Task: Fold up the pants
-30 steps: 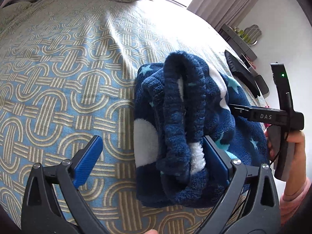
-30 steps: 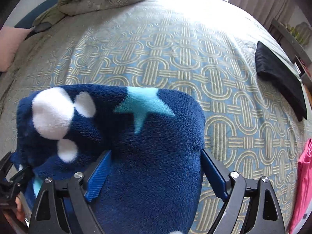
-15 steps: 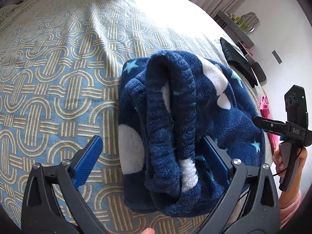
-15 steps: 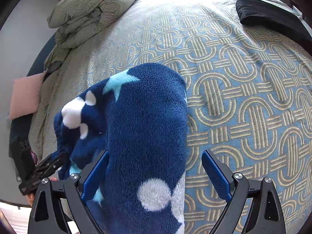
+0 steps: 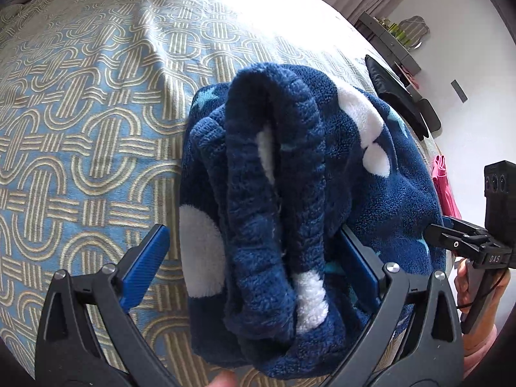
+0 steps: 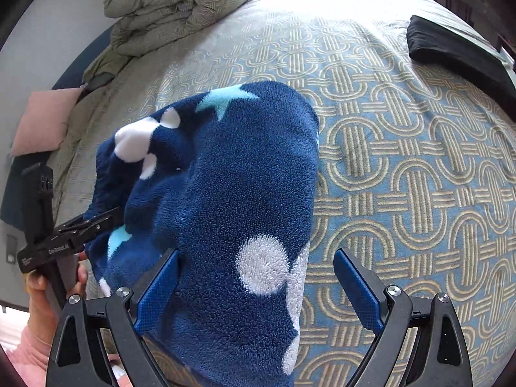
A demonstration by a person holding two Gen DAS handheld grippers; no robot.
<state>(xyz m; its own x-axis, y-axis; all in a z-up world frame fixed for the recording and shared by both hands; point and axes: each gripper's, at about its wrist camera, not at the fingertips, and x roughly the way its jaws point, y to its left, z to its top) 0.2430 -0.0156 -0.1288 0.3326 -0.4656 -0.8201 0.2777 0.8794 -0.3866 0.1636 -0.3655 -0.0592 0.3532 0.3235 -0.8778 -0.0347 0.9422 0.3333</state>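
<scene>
1. Pants (image 5: 290, 193), navy fleece with white dots and stars, lie folded in a thick bundle on the patterned bedspread (image 5: 80, 129).
2. My left gripper (image 5: 254, 261) stands spread around the bundle's ribbed edge.
3. My right gripper (image 6: 254, 287) is spread too, fleece between its fingers.
4. Black cloth (image 6: 458, 51) lies at two o'clock.

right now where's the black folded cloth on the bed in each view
Left wrist view: the black folded cloth lies at the right, by the far edge of the bed, beyond the blue fleece pants.
Right wrist view: the black folded cloth lies at the top right, on the patterned bedspread.
Shared landmark: the blue fleece pants, at centre in both views.
</scene>
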